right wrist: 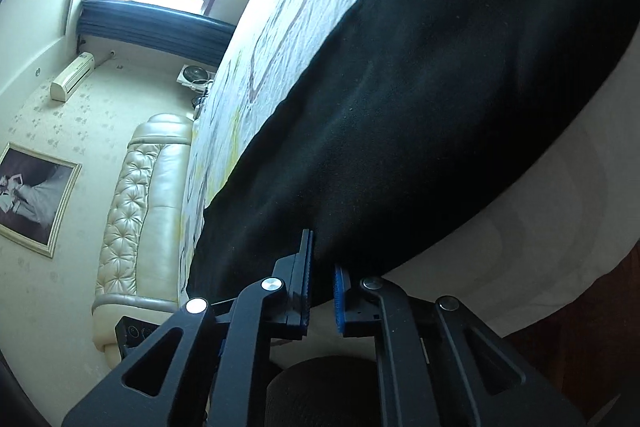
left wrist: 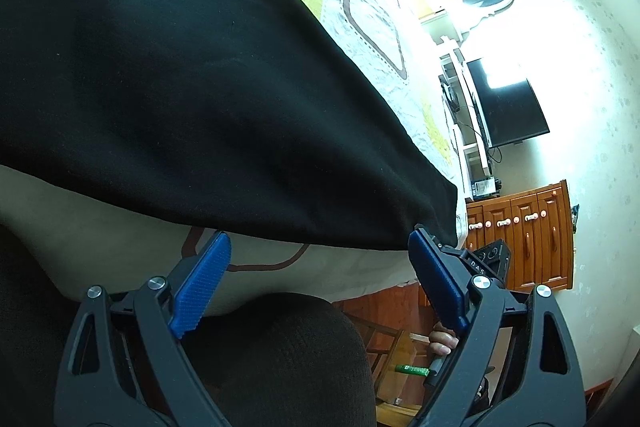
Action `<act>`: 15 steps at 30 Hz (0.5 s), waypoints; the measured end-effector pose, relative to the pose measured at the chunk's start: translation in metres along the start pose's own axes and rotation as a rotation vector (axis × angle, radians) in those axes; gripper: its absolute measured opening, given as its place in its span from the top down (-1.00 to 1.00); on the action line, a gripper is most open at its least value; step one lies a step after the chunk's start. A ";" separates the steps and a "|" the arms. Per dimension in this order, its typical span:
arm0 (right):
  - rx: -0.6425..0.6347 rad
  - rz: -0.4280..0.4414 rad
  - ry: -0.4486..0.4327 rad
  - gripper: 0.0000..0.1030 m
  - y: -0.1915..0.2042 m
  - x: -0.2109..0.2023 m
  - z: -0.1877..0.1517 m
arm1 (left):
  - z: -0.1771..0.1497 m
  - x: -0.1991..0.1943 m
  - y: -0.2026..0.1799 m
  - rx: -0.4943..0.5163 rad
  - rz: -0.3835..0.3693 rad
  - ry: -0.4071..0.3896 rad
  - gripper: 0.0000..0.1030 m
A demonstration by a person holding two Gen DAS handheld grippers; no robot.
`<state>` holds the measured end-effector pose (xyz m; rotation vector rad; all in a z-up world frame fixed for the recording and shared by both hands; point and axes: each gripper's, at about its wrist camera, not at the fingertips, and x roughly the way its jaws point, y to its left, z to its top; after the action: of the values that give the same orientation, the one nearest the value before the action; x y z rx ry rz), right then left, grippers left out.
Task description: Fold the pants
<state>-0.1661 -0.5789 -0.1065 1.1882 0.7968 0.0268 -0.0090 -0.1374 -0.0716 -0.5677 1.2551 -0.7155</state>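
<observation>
My left hand-held gripper (left wrist: 320, 259) tilts down, wide open by the black pants (left wrist: 200, 87); the right hand-held gripper (right wrist: 322, 269) pinches their edge.

Your left gripper (left wrist: 320, 279) and right gripper (right wrist: 322, 287) share black, triangle-cut linkage arms with silver round pivot screws; ribbed blue pads line the jaws. You wear dark knit trousers (left wrist: 280, 355).

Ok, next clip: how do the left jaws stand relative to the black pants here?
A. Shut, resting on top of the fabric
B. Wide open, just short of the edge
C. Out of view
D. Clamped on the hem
B: the left gripper has both blue pads spread far apart below the edge of the black pants, with nothing pinched between them.
</observation>
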 end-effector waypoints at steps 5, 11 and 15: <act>0.038 0.005 0.006 0.83 -0.014 0.000 -0.004 | 0.001 0.001 0.008 -0.020 0.022 -0.001 -0.75; -0.001 0.023 0.003 0.40 -0.015 -0.014 0.000 | 0.007 -0.003 0.003 0.005 0.010 -0.036 -0.75; -0.017 0.052 0.039 0.28 -0.008 -0.016 -0.008 | 0.010 0.001 0.001 0.052 0.045 -0.045 -0.75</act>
<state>-0.1853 -0.5817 -0.1056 1.1948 0.7980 0.1000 0.0009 -0.1376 -0.0704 -0.5085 1.2008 -0.6929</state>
